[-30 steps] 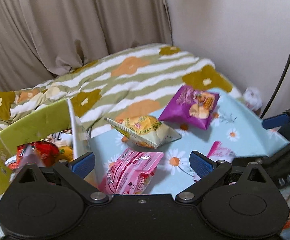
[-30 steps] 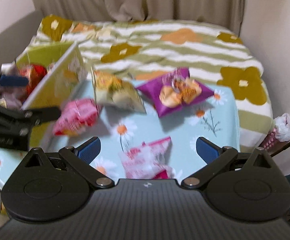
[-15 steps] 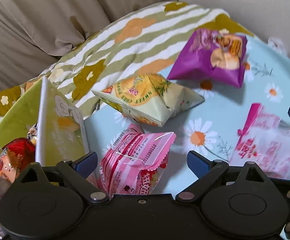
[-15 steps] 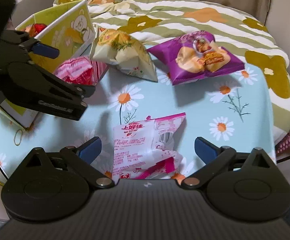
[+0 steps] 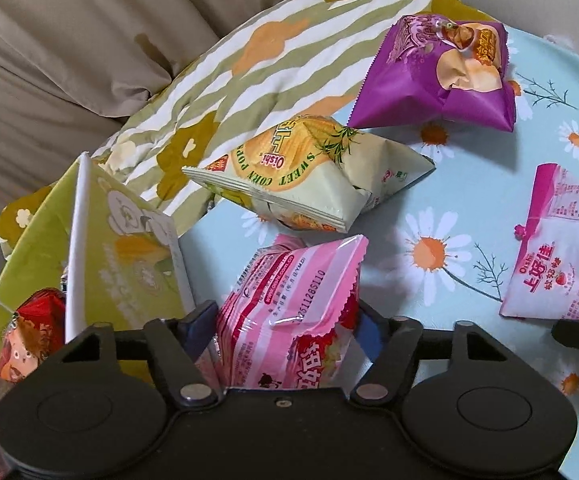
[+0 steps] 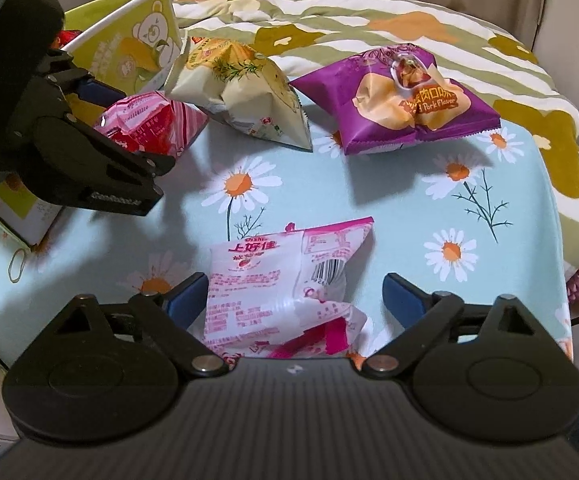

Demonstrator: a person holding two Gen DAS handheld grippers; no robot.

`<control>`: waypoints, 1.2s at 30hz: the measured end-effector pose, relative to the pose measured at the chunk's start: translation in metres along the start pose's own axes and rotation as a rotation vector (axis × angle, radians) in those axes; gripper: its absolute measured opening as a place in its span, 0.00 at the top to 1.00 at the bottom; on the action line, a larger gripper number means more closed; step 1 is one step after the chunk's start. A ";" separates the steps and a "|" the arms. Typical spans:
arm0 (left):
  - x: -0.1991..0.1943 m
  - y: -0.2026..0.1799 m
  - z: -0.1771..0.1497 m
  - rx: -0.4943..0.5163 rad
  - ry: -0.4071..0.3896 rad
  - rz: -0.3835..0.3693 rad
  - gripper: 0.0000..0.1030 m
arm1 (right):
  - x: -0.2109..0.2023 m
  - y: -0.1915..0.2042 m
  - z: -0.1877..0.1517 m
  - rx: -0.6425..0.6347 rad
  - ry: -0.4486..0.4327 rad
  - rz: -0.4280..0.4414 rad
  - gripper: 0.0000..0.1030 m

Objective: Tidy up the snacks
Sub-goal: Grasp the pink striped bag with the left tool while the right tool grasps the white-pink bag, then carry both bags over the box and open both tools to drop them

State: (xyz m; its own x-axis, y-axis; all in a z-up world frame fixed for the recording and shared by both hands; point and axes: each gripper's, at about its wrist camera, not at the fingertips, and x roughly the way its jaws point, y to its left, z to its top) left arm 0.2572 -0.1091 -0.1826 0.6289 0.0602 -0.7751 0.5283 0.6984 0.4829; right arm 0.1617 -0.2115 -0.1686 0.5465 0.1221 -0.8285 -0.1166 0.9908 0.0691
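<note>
The left tool (image 5: 285,332), its jaws just closing, clamps the pink striped snack bag (image 5: 289,316) beside the green box (image 5: 129,256). The right tool (image 6: 295,300) stands apart around a pink-white Oishi packet (image 6: 277,280) on the daisy-print worktop (image 6: 429,208). Nearby lie the "Sweet Corn" Oishi bag (image 5: 309,176) and the purple "Pork Flavor" bag (image 6: 401,104).

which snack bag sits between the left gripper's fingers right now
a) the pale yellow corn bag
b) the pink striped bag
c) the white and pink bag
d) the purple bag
b: in the left wrist view the left gripper has just been closing, and its blue pads now press both sides of the pink striped bag, while the purple bag and the pale yellow corn bag lie farther off on the tablecloth.
</note>
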 end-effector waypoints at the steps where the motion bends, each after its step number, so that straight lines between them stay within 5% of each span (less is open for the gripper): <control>1: -0.001 0.000 -0.001 -0.001 -0.001 0.002 0.34 | 0.001 0.000 0.000 -0.001 0.000 0.000 0.00; 17: -0.035 -0.002 -0.017 -0.086 -0.012 -0.035 0.40 | 0.003 0.003 -0.003 -0.027 -0.002 0.008 0.13; 26: -0.067 -0.007 -0.021 -0.144 -0.051 -0.005 0.40 | 0.001 0.002 -0.003 -0.064 0.006 0.046 0.36; 36: -0.126 0.002 -0.018 -0.276 -0.150 0.026 0.40 | -0.035 -0.007 0.011 -0.044 -0.073 0.084 0.38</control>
State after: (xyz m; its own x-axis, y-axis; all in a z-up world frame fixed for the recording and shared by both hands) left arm 0.1694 -0.1025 -0.0911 0.7282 -0.0116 -0.6853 0.3491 0.8667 0.3564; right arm 0.1529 -0.2219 -0.1341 0.5917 0.2104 -0.7782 -0.1998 0.9735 0.1113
